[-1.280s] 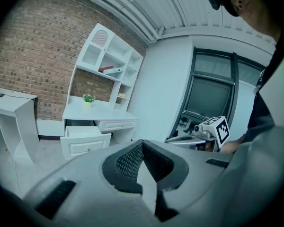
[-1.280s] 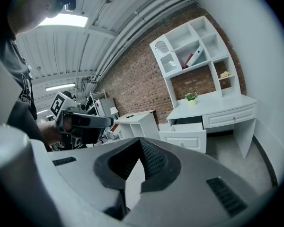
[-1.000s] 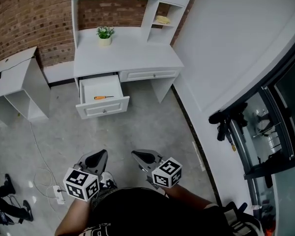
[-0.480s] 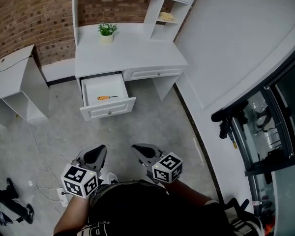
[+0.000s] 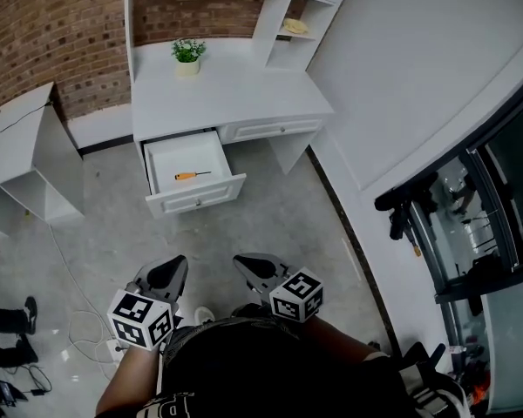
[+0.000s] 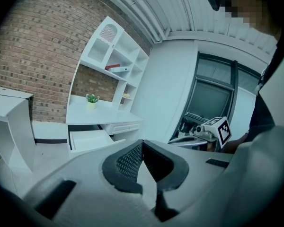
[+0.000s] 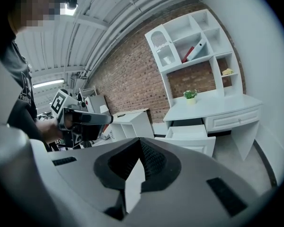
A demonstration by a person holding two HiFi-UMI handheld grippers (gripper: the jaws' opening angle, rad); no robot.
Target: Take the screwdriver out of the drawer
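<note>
Drawer (image 5: pixel 197 201) is brought nearer; left hand-held gripper (image 5: pixel 167 273) and right hand-held gripper (image 5: pixel 256 269) are closed, empty; screwdriver (image 5: pixel 190 175) may be knocked aside by unopened jaws.

Looks like a mock home study built inside a bigger lab or hall. Homey bits: brick wall (image 5: pixel 52 33), white desk (image 5: pixel 227 94) with shelves (image 5: pixel 283 7) on top, little potted plant (image 5: pixel 187 52), open drawer (image 5: pixel 196 200), white side cabinet (image 5: pixel 17 138). But then corrugated metal ceiling (image 7: pixel 85 27) with strip lights (image 7: pixel 49 83) overhead, plus loose cables (image 5: pixel 78 320) and a power strip (image 5: pixel 113 348) on the grey floor (image 5: pixel 270 225).
</note>
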